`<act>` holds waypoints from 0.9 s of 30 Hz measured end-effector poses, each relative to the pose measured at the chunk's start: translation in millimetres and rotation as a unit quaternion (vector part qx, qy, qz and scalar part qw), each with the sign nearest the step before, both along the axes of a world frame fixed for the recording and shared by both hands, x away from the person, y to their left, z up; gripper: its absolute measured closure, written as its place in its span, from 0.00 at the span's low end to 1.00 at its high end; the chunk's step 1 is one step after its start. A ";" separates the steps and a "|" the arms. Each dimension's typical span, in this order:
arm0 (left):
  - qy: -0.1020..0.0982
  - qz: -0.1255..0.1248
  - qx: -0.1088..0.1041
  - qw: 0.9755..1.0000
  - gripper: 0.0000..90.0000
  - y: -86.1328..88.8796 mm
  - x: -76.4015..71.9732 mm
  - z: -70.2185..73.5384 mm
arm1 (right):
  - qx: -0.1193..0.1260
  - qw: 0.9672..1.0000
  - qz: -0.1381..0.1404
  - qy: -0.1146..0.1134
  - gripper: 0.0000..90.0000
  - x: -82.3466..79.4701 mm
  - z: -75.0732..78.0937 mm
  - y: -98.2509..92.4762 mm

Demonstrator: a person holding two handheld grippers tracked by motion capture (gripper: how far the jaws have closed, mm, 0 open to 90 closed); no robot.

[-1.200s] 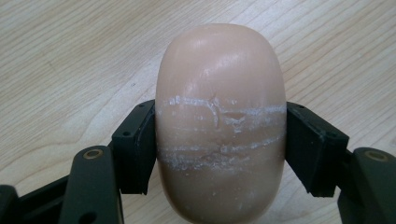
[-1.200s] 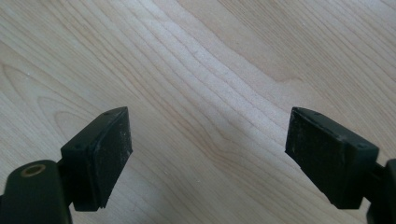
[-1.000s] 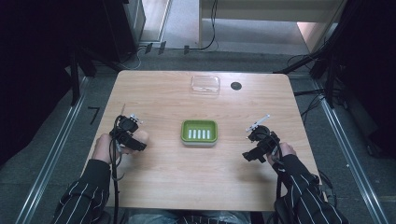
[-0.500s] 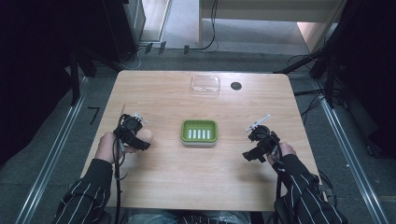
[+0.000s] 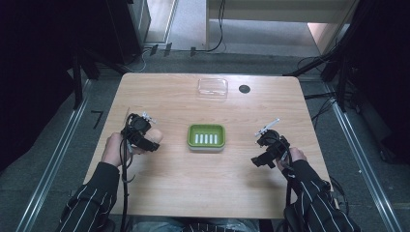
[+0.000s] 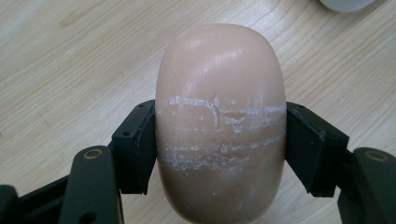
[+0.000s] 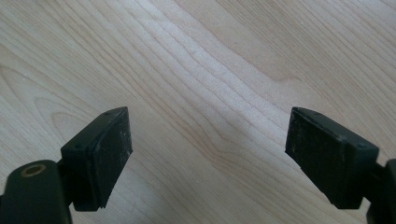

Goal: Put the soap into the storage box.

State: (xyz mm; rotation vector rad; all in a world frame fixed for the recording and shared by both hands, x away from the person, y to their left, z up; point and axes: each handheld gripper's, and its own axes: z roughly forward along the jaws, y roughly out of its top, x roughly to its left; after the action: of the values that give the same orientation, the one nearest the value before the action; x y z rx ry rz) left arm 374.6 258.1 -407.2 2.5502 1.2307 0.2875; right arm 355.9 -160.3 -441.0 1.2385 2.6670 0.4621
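1. We have the left gripper clamped on a pale pink oval bar of soap; both black pads press its flanks across the short axis, and its long axis runs straight out along the jaws. White scuff bands cross the bar at pad level.
2. The right gripper is released, jaws spread with bare wood between them, and parked at the 4 o'clock side of the light wooden table.
3. The green rectangular soap dish with white ribs sits mid-table, at 3 o'clock from the held bar, near but not touching. Its long axis runs left-right. The left hand is the nearer one for the drop, in our judgement.
4. The path between bar and dish is open wood, nothing to snag.
5. Farther out at 12 o'clock are a clear plastic lid or tray and a small black round disc, both near the far edge and well apart from the dish.
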 end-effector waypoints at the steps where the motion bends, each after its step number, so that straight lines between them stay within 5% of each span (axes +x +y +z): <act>1: 0.000 0.000 0.000 1.000 0.37 0.0 0.0 0.0 | 0.000 1.000 0.001 0.000 0.17 0.0 0.1 0.0; 27: -0.016 -0.016 -0.009 1.000 0.37 -11.8 8.1 9.9 | -0.003 1.000 0.001 -0.001 0.17 0.0 0.2 0.3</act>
State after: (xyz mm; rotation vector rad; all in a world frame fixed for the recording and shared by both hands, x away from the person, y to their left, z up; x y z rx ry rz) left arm 382.6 246.3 -397.3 2.5379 1.1734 0.3068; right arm 355.9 -160.0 -440.8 1.2332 2.6659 0.4560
